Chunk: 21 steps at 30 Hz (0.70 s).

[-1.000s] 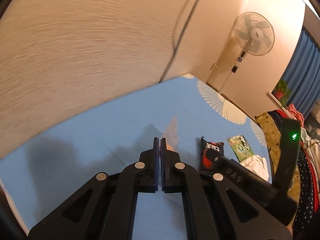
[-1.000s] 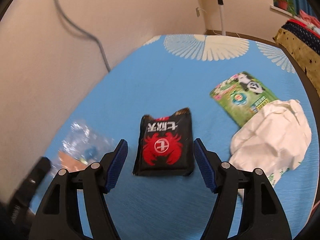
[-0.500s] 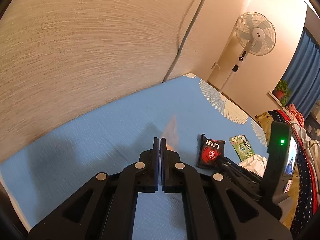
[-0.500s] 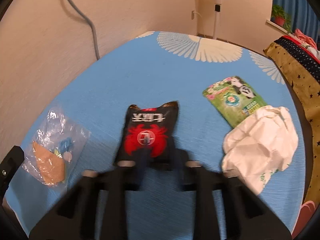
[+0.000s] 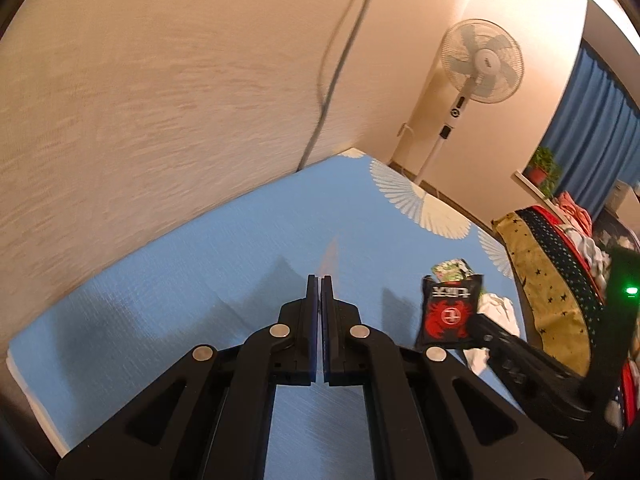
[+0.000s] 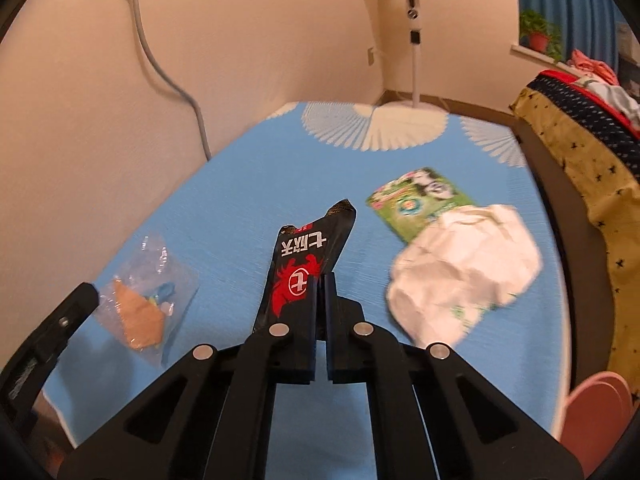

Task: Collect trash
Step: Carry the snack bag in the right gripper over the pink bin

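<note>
My right gripper (image 6: 321,280) is shut on a black snack packet with a red crab print (image 6: 306,258) and holds it lifted above the blue mat (image 6: 240,184); the packet also shows in the left wrist view (image 5: 450,312). My left gripper (image 5: 321,280) is shut on a clear plastic bag seen edge-on (image 5: 330,256), which in the right wrist view (image 6: 148,300) holds orange and blue scraps. A green wrapper (image 6: 420,200) and a crumpled white bag (image 6: 464,268) lie on the mat to the right.
A beige wall (image 5: 160,100) with a hanging cable (image 6: 172,80) runs along the mat's left side. A standing fan (image 5: 480,60) is at the far end. A bed with yellow star cloth (image 6: 592,160) lies right. A pink object (image 6: 596,408) sits bottom right.
My right gripper closed on the black crab packet and lifted it off the mat. My left gripper stayed shut on the clear bag and rose a little.
</note>
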Each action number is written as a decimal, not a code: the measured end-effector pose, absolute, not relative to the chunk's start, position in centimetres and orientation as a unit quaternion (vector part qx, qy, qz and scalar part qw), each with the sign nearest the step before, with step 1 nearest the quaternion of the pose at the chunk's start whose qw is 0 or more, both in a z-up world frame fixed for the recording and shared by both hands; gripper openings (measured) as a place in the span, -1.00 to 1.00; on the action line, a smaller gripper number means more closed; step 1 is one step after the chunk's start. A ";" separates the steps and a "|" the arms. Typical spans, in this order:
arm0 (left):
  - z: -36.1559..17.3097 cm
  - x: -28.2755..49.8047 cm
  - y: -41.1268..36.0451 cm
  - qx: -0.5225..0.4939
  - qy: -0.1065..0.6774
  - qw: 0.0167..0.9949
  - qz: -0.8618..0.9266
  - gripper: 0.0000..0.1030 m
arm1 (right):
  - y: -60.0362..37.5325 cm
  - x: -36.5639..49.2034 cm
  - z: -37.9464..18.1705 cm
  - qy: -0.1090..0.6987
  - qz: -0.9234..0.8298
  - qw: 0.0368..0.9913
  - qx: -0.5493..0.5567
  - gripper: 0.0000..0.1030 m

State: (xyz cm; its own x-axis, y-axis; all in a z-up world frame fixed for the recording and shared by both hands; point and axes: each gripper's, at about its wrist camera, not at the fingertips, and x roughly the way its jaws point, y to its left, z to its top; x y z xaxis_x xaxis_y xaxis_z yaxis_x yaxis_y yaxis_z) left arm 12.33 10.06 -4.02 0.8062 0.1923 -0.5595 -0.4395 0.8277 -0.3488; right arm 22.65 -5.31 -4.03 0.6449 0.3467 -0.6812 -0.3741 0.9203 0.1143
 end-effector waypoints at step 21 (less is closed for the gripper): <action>-0.6 8.7 1.7 -0.138 0.250 0.957 0.054 -0.98 | -18.8 10.9 2.1 0.303 0.056 0.951 0.017 -0.93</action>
State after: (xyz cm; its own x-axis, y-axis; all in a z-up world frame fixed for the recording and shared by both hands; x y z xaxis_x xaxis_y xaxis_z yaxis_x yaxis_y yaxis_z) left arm 8.74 1.72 -0.63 0.8693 0.0341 -0.4931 -0.1718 0.9562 -0.2369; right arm 10.91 -18.83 2.15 0.8099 0.1173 -0.5748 -0.0962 0.9931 0.0671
